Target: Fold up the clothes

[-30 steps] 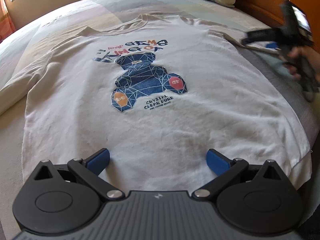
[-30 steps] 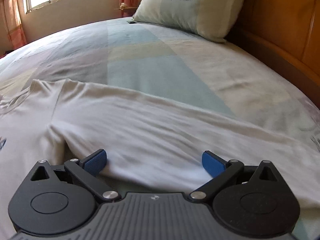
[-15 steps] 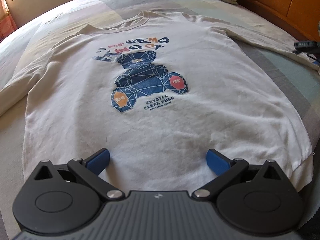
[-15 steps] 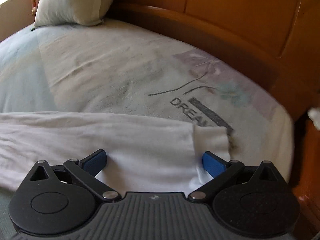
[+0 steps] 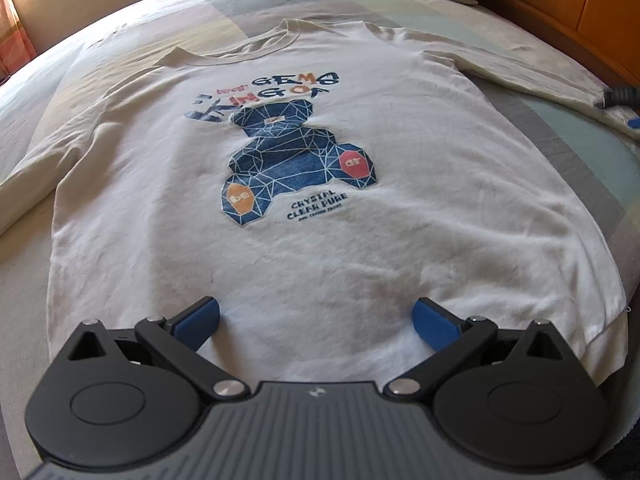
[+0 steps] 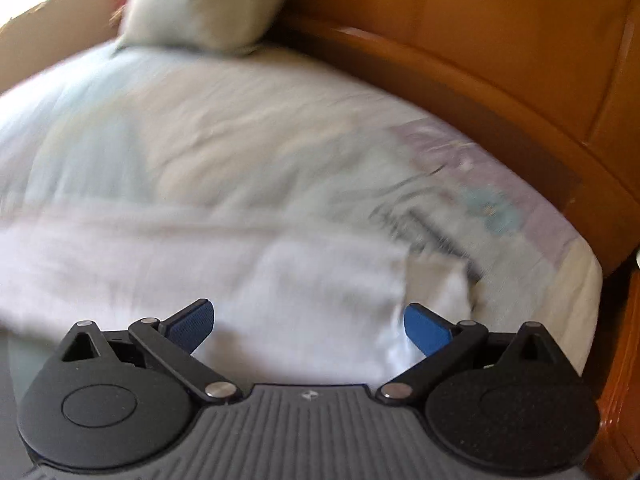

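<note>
Spread across a bed (image 5: 520, 128) covered in a pale sheet of blue, cream and grey blocks, with a pillow (image 6: 208, 4) at the head and an orange wooden headboard (image 6: 500, 40) along the right, a white long-sleeved sweatshirt (image 5: 320, 240) is laid flat, print side up, a blue geometric bear (image 5: 296, 160) at its chest. From the left, one sleeve (image 5: 36, 172) is seen trailing off toward the bed's edge; the left gripper (image 5: 316, 318) is poised over the middle of the hem with its blue pads wide apart and nothing between them. Farther right, the other sleeve (image 6: 200, 264) is stretched out toward the headboard, and the right gripper (image 6: 308, 322) is held just at its cuff (image 6: 436, 280), jaws likewise spread and empty, the view blurred. The step in hand is judged to be the taking of this cuff. It is best pinched through both layers near the end, then lifted only slightly and carried across the chest, so that the body is not dragged; the hem may be steadied by the left gripper meanwhile.
</note>
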Demonstrator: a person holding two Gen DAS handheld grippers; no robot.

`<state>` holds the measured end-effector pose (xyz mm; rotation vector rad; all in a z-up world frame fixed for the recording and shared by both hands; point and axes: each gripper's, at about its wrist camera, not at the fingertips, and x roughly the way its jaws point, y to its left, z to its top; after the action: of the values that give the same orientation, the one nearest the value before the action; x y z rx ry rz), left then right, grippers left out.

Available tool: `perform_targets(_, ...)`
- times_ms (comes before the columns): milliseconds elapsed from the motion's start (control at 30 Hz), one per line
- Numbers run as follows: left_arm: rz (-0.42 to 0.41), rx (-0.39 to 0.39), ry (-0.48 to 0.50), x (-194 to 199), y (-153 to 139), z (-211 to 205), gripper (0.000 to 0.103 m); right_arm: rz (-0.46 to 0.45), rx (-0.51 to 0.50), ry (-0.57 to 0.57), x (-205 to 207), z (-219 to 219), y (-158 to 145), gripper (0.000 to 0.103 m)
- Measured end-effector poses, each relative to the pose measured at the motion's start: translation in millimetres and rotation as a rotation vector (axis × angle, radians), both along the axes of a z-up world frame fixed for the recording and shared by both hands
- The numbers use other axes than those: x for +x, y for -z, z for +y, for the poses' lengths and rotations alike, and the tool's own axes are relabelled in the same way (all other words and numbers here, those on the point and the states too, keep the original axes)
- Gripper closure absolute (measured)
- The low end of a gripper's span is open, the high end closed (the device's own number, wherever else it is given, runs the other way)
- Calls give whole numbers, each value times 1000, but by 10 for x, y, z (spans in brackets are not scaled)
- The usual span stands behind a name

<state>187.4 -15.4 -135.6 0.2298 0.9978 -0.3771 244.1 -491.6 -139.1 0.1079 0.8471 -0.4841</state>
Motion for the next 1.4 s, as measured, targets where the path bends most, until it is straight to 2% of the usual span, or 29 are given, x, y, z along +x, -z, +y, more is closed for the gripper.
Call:
perform_targets(33, 0, -1, -1, -1, 1, 1, 1, -20, -48, -30, -87, 57, 34, 0)
perform_targets(133, 1, 1, -1, 2, 1, -3, 1, -41, 78, 2, -259, -180, 6, 0)
perform_targets(233, 2, 7, 1, 10, -2, -16, 1, -23, 51, 77, -302, -282, -160, 0)
perform_targets(333, 7, 11, -1, 20, -7, -29, 1, -114, 96, 86, -314, -252, -308, 0)
perform_targets(533, 23, 15, -6, 31, -12, -32, 1, -118, 129, -50, 149, 271, -206, 0)
perform_targets(600, 29, 12, -10, 38, -11, -28, 1, -150, 158, -108, 237, 480, -176, 0)
perform_targets(767, 36, 16, -7, 52, -11, -31, 0, -170, 253, -168, 240, 568, -18, 0)
perform_targets(867, 39, 14, -7, 57, -10, -29, 0, -202, 229, -199, -46, 383, 26, 0)
perform_targets(967, 37, 4, -7, 55, -3, -14, 0, -187, 180, -155, -301, 134, 14, 0)
perform_targets(1167, 36, 5, -7, 60, -3, -13, 0, -255, 275, -15, -347, -178, -209, 0)
perform_targets(1267, 35, 7, -12, 53, -4, -19, 0, -265, 240, 1, -122, -114, -258, 0)
perform_targets(1400, 40, 12, -15, 57, -9, -30, 0, -219, 202, 21, 210, 13, -217, 0)
